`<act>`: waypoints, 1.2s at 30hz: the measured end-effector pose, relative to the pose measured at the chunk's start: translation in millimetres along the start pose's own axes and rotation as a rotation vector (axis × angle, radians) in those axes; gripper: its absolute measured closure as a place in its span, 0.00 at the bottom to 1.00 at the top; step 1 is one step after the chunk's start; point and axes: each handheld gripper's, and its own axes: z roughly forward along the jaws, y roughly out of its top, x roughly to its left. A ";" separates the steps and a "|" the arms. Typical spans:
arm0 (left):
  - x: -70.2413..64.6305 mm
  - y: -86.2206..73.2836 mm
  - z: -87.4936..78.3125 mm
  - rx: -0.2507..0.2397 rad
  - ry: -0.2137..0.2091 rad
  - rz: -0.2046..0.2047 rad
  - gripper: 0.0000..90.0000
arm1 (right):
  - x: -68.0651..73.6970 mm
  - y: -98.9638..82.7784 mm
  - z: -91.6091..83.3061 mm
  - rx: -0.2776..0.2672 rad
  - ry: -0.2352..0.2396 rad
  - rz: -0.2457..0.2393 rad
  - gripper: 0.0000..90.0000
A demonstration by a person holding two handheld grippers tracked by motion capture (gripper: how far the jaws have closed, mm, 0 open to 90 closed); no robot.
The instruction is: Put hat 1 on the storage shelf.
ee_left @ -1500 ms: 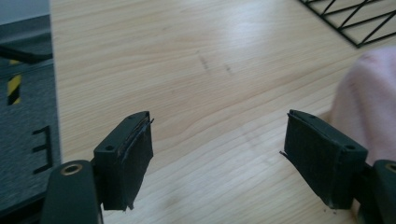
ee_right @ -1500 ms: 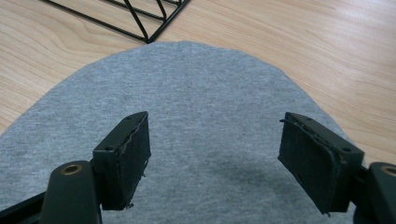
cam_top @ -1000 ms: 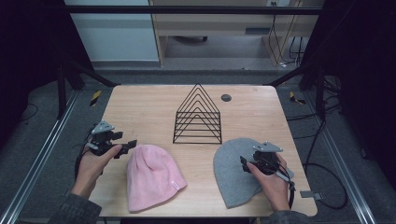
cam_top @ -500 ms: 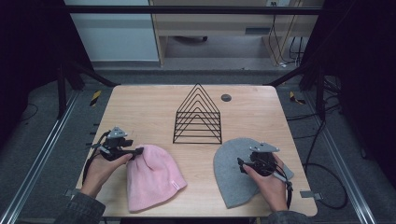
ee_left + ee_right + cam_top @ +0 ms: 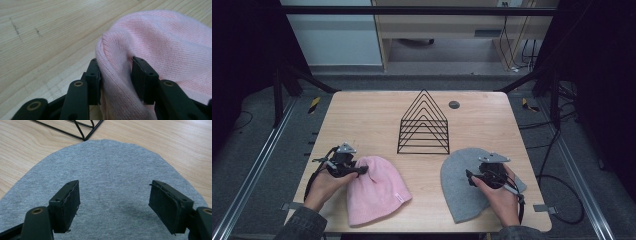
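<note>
Pink knit gathers into a raised fold between the jaws of the left gripper [image 5: 116, 80]: in the left gripper view both black pads press on a ridge of the pink beanie [image 5: 160, 47], and the jaws have just been closing on it. In the high view that pink beanie [image 5: 377, 187] lies flat near the counter's front-left corner, its rounded crown toward the left edge and its open hem, with a small pale tag, toward the front. The left gripper [image 5: 358, 171] grips it at the crown end, with the person's left hand [image 5: 324, 182] behind it, coming in over the front edge.

Well apart from it, near the front-right corner, lies a grey beanie [image 5: 462, 185], also flat. The right gripper [image 5: 471, 178] hangs over it, held by the right hand [image 5: 499, 192]; in the right gripper view its jaws stand wide, and the grey beanie [image 5: 112, 182] lies smooth below them with nothing pinched.

Between the two hats and farther back, at the middle of the counter [image 5: 362, 115], stands a black wire rack [image 5: 424, 125] of nested triangles, upright; one corner of its base comes just beside the grey hat's crown in the right gripper view [image 5: 83, 130]. A small dark round disc [image 5: 454, 104] sits in the wood near the back edge, right of the rack's peak.
</note>
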 end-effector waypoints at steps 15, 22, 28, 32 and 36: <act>-5.0 4.4 -11.6 -0.066 0.047 -0.022 0.87 | -0.8 0.0 0.5 0.014 -0.015 -0.009 0.27; -14.9 9.5 -24.6 -0.131 0.070 0.041 0.87 | 0.0 1.8 -1.7 -0.004 -0.027 -0.004 0.23; -18.7 13.1 -36.4 -0.183 0.067 0.062 0.87 | 4.1 3.4 -1.6 -0.009 -0.037 -0.021 0.22; -28.2 19.5 -49.2 -0.225 0.066 0.103 0.87 | 4.0 3.7 -6.0 -0.032 -0.044 -0.018 0.23; -39.3 29.8 -64.1 -0.253 0.075 0.166 0.87 | 11.4 8.9 -15.5 -0.096 -0.022 -0.038 0.28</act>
